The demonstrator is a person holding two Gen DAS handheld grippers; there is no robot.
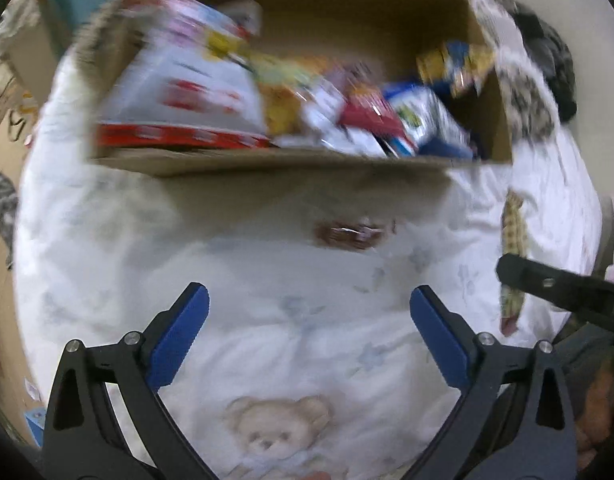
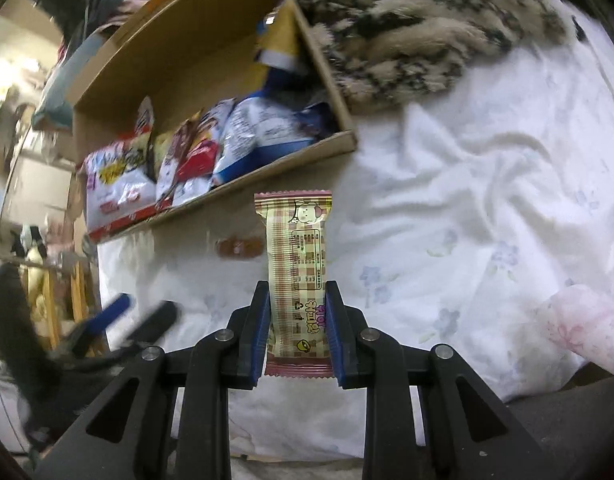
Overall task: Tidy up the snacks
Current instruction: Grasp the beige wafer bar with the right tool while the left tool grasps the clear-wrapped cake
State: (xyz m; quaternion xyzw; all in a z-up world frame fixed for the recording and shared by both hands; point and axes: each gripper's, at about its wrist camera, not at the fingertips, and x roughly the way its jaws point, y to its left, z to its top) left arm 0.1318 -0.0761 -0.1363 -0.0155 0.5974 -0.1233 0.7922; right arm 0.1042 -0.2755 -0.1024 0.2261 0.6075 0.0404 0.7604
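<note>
Snack bar (image 2: 297, 276), in a tan checked wrapper with pink crimped ends, stood upright at centre of the right wrist view, pinched on both long sides by the blue pads of the right gripper (image 2: 297, 322). Only that view showed the wrapper's print and the grip; in the left wrist view the same bar (image 1: 512, 236) appeared as a blurred strip at the right edge, crossed near its lower end by a black finger (image 1: 547, 282) of the right gripper.

Left gripper (image 1: 309, 302), lower centre of its own view, had its fingers spread wide with nothing between them, above a white quilt (image 1: 307, 340) with a bear print. The right wrist view showed it only as a blurred blue and black shape (image 2: 123, 320) at lower left.

Cardboard box (image 1: 267, 160) lay on the quilt in the upper half of both views, packed with snack bags (image 1: 235, 92): a large red and white one at left, blue and white ones at right.

Small brown packet (image 1: 353, 234) lay alone on the quilt just below the box's near wall, seen in both views.

Mottled fur blanket (image 2: 407, 28) lay against the box's right side, clearest at the top of the right wrist view.
</note>
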